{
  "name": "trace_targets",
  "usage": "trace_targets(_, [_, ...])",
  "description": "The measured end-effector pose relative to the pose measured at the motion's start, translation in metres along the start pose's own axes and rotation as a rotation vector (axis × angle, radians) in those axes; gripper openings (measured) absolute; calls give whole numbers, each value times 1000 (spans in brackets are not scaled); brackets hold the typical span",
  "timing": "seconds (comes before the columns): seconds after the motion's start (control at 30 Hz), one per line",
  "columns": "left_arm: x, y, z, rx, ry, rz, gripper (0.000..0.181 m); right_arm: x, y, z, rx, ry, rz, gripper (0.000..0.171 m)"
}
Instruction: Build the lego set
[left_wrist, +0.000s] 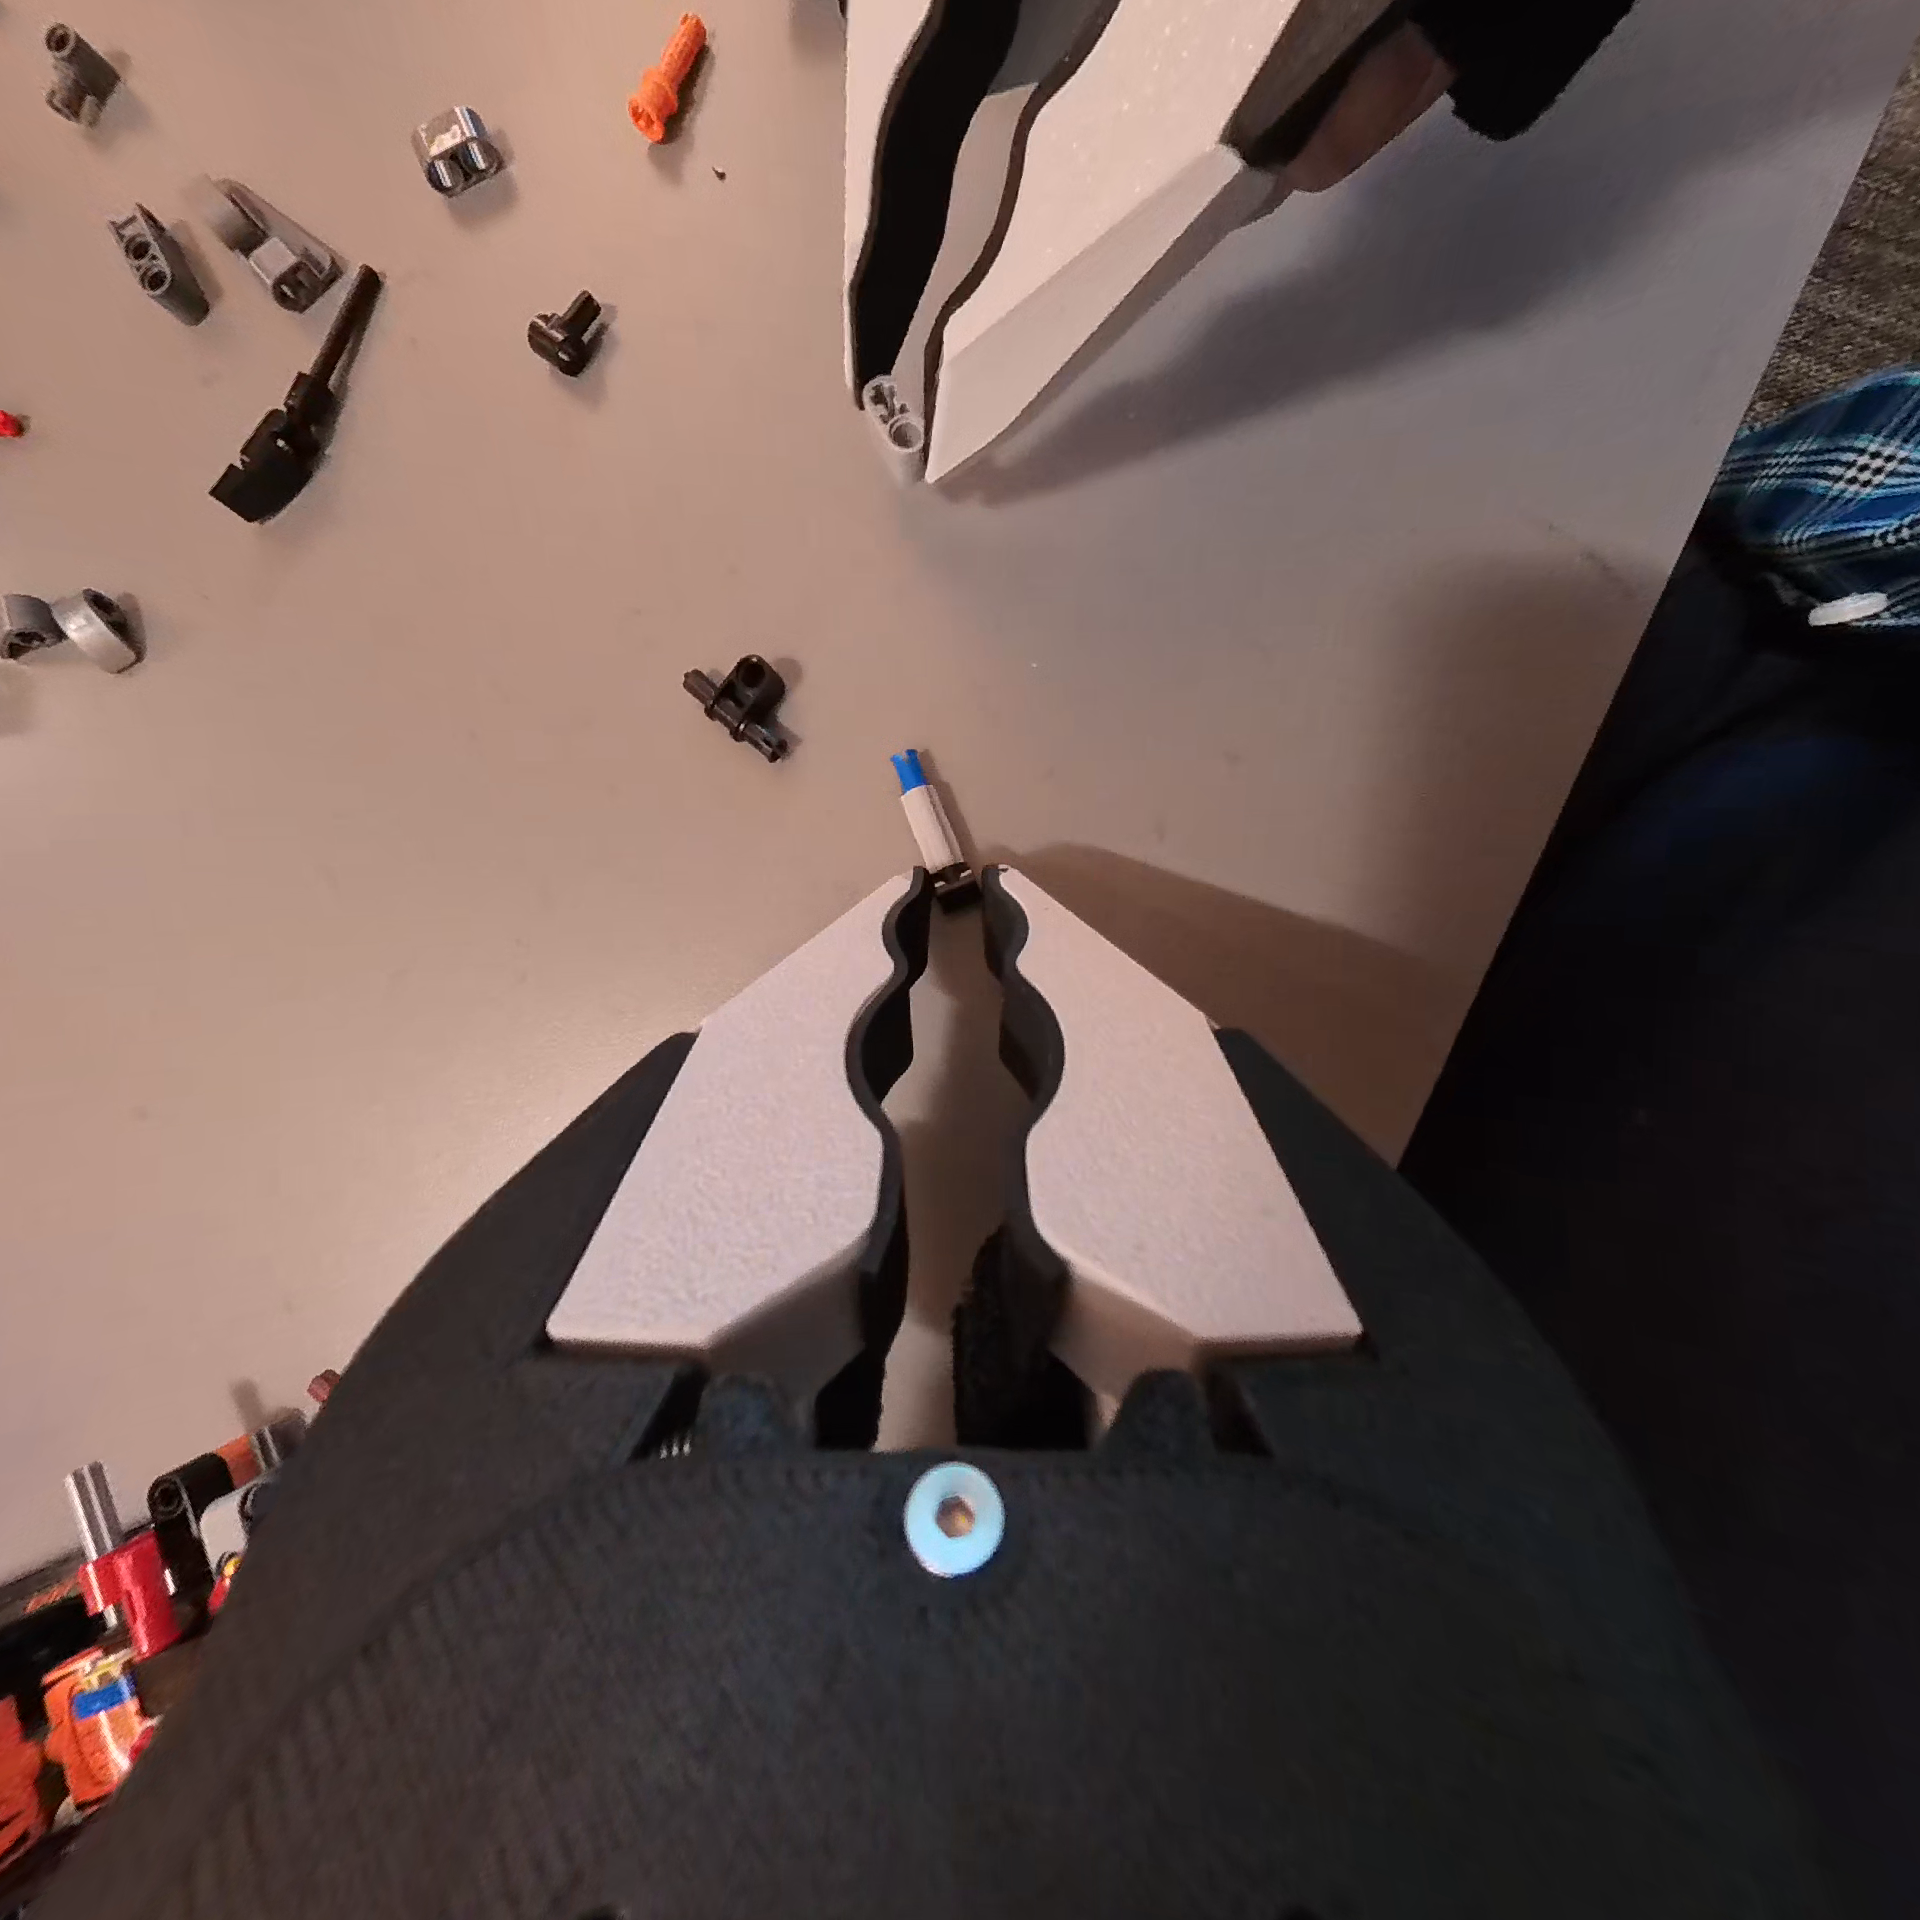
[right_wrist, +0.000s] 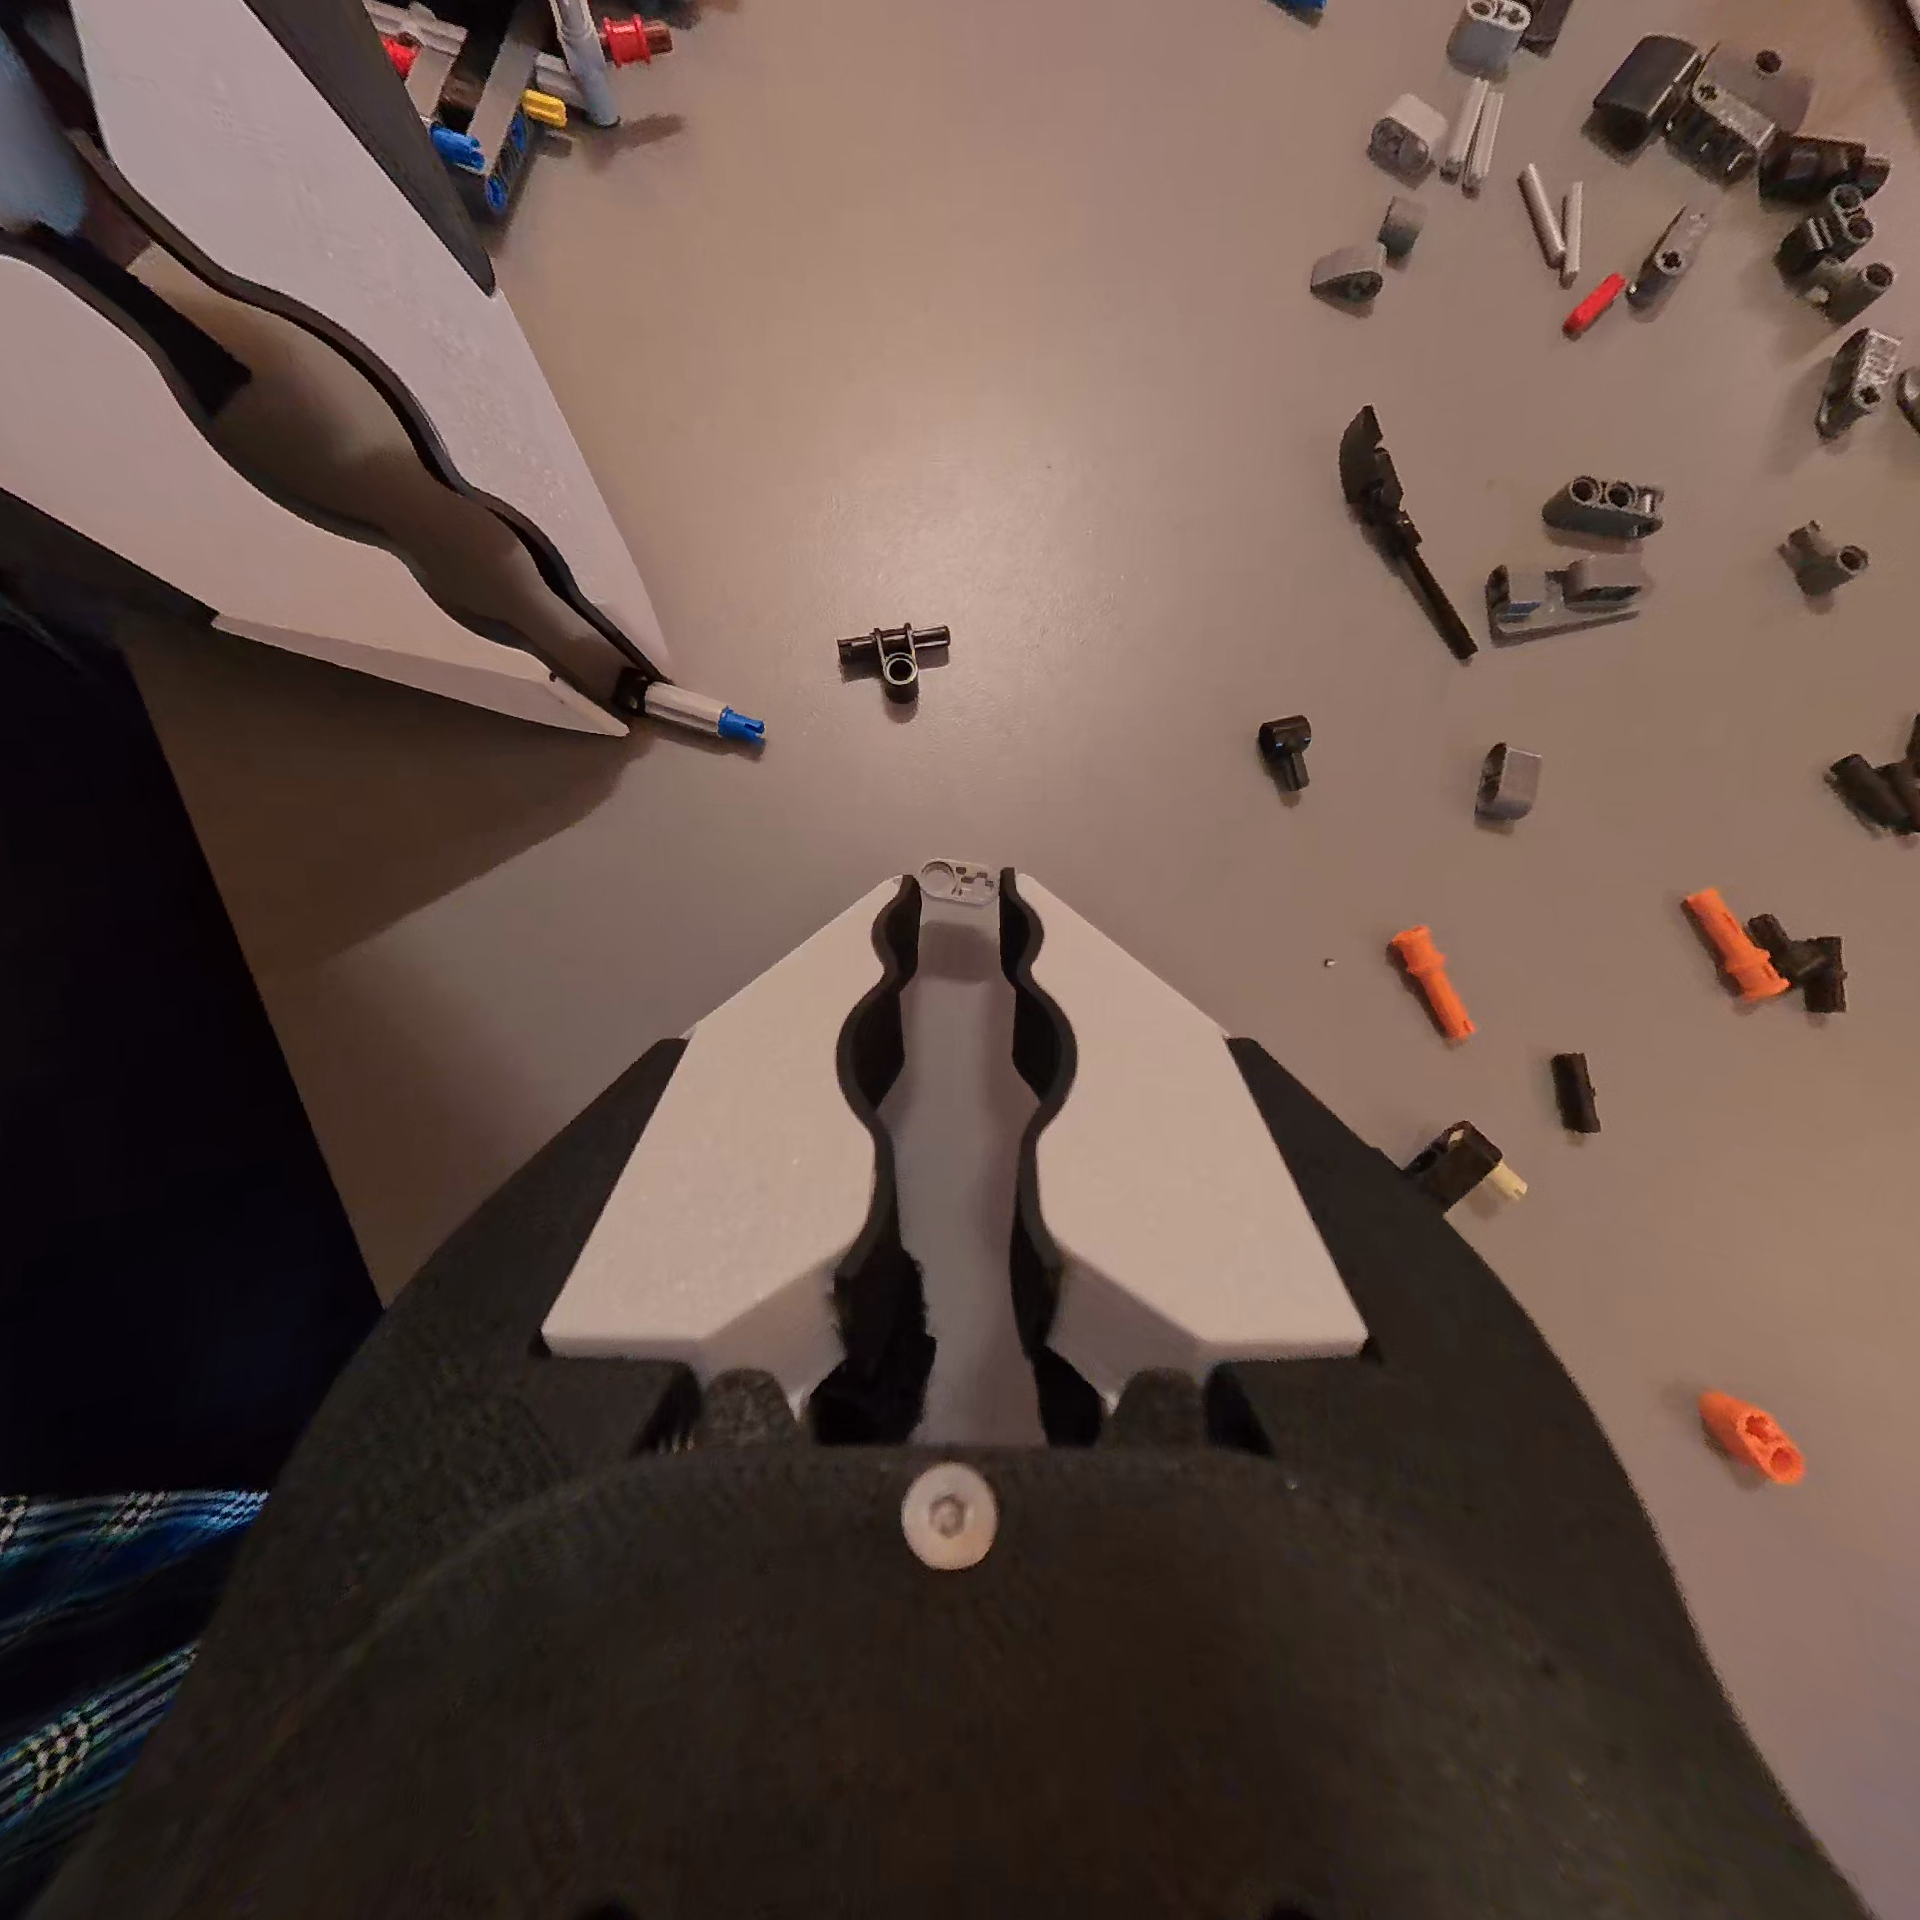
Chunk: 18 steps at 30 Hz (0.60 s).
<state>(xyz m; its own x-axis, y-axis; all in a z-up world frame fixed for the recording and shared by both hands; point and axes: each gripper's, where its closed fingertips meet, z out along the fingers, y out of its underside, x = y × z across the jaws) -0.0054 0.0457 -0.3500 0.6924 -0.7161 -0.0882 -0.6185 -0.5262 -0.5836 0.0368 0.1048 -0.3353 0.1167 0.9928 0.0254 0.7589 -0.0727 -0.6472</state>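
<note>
My left gripper (left_wrist: 951, 888) is shut on a small black piece that carries a grey sleeve with a blue pin tip (left_wrist: 925, 816); the assembly sticks out forward just above the table. It also shows in the right wrist view (right_wrist: 691, 712), held by the left gripper (right_wrist: 629, 691). My right gripper (right_wrist: 958, 885) is shut on a small light-grey two-hole connector (right_wrist: 958, 881); in the left wrist view the same connector (left_wrist: 896, 414) sits at the tip of the right gripper (left_wrist: 906, 416). A black cross-shaped pin connector (left_wrist: 743, 701) (right_wrist: 896, 652) lies on the table between them.
Loose pieces lie scattered on the tan table (right_wrist: 935, 364): orange pins (right_wrist: 1432, 982), a black blade part (right_wrist: 1397, 530), grey and black connectors (left_wrist: 462, 151). A partly built model (left_wrist: 114, 1621) stands at the lower left. The table edge (left_wrist: 1621, 810) runs along the right, with plaid cloth (left_wrist: 1829, 488) beyond. Left tips to right tips: about 8 cm.
</note>
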Motion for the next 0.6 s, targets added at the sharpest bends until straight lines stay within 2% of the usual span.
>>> trace_targets(0.03, [0,0,0,1,-2,4,8,0,1,0,-3,1,1,14])
trace_targets(0.6, [-5,1,-1,7,-23,25,8,3,11,8,-29,14,7,13])
